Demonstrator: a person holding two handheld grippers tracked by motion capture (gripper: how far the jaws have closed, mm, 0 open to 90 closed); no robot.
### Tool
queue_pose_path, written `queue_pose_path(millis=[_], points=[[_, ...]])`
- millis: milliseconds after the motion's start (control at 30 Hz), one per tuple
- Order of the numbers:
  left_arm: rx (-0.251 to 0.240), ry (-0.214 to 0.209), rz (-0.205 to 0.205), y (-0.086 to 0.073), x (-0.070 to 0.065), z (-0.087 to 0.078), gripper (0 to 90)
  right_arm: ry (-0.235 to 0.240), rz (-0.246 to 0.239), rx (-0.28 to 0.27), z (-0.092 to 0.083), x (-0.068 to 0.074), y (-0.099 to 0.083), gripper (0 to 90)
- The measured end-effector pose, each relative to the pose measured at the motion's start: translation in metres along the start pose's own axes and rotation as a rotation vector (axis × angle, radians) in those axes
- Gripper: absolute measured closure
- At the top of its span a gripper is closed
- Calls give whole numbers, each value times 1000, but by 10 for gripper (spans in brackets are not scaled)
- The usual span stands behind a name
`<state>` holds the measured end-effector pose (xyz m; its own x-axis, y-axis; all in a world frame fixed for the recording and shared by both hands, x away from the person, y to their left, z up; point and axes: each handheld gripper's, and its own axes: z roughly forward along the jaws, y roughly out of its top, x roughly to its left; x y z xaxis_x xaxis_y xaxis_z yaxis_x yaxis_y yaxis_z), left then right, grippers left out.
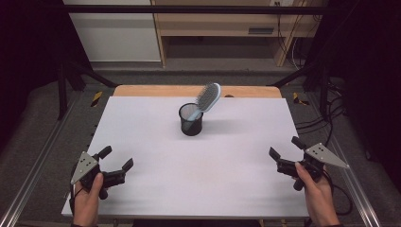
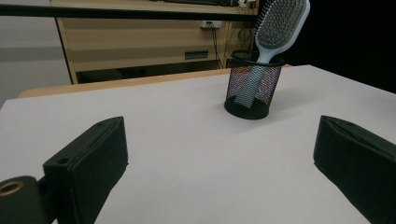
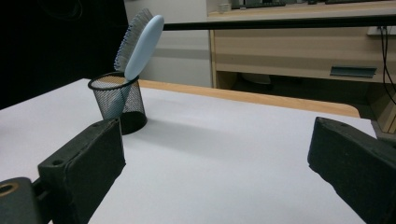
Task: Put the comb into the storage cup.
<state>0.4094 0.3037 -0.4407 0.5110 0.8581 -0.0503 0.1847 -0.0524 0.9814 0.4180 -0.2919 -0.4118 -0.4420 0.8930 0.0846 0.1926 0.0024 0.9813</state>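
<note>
Spreading wide and white across the scene, the table (image 1: pixel 198 179); standing upright toward its far middle, a black mesh cup (image 1: pixel 191 121); leaning out of that cup with handle down and head tilting up to the right, a pale blue hairbrush (image 1: pixel 207 98); hovering at the near left corner with jaws gaping and holding nothing, the left gripper (image 1: pixel 116 161); hovering at the near right edge, likewise gaping and gripping nothing, the right gripper (image 1: pixel 285 149); both sitting well apart from the cup.
</note>
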Motion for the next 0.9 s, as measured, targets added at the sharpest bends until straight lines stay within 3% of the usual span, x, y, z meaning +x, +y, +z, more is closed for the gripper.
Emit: queue_pose_path(millis=[533,900], points=[[9,-3,-5,-1,0,1,30,16,12,9,3,4,-28,25],[-15,-7,-8,0,1,0,24,84,-15,22,9,15,-35,25]])
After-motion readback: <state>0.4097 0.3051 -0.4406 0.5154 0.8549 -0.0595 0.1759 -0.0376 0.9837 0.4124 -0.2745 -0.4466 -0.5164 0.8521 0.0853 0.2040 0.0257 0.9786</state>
